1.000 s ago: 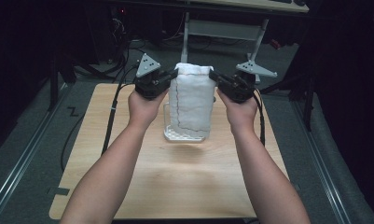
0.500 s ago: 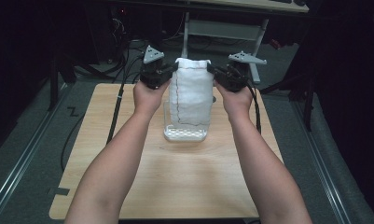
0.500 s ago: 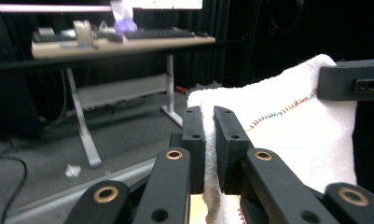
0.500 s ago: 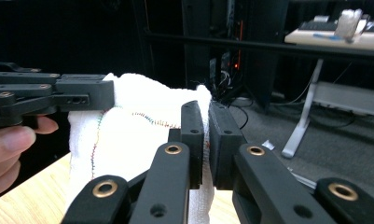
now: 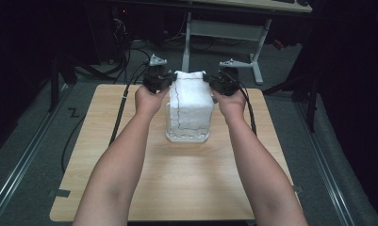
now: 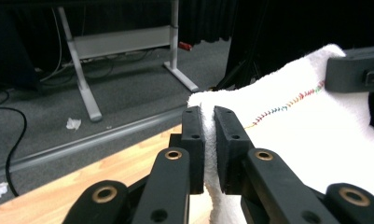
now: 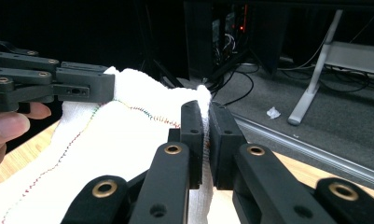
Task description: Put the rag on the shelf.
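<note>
High view: white towel [image 5: 191,101] hangs stretched over a clear container [image 5: 187,136] mid-table [image 5: 130,188], probably to drape or cover it. Left gripper [image 5: 164,81] clamps the towel's far-left corner, right gripper [image 5: 214,82] clamps the far-right corner. Holding both top corners spreads the cloth flat, keeping the coloured stitch line [image 6: 287,103] straight.

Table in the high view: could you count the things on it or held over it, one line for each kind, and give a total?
Towel: 1
Clear container: 1
Grippers: 2, the left gripper and the right gripper, each shut on a top corner of the towel
Total: 4
</note>
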`<state>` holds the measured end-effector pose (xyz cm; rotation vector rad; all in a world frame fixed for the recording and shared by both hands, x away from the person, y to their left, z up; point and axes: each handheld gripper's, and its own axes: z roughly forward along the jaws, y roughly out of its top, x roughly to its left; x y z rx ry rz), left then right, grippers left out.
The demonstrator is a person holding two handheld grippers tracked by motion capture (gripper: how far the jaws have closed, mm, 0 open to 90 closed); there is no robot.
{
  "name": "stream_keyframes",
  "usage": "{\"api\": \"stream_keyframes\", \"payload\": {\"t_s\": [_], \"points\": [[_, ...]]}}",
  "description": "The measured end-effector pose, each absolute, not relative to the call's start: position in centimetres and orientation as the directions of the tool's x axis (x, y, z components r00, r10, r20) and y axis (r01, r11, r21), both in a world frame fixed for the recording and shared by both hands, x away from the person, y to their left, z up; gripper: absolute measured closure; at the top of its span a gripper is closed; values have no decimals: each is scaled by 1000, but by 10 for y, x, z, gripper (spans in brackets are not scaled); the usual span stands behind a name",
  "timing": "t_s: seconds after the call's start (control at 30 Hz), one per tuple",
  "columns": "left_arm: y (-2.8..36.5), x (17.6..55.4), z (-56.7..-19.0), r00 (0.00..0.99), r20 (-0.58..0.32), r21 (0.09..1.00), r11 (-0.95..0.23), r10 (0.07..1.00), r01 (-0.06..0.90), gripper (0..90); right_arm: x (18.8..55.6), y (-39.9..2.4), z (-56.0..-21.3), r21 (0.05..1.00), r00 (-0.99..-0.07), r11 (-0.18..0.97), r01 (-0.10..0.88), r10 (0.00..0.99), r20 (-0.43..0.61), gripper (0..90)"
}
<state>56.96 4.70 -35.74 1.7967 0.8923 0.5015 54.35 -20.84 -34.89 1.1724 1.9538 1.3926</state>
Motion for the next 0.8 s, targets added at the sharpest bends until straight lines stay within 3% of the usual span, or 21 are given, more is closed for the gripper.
{"api": "stream_keyframes", "payload": {"t_s": [0.2,0.27,0.43,0.8], "points": [[50,575,-375,636,-117,891,-201,763,406,817,546,-200,-356,903,-522,182,388,852,53,847],[49,578,-380,644,-152,870,-207,750,447,745,547,-200,-358,899,-516,177,401,855,61,812],[56,573,-378,630,-175,889,-155,757,432,675,550,-200,-363,891,-501,168,422,862,75,739],[65,561,-371,611,-162,903,-134,775,408,594,542,-200,-362,887,-510,179,425,857,72,669]]}}
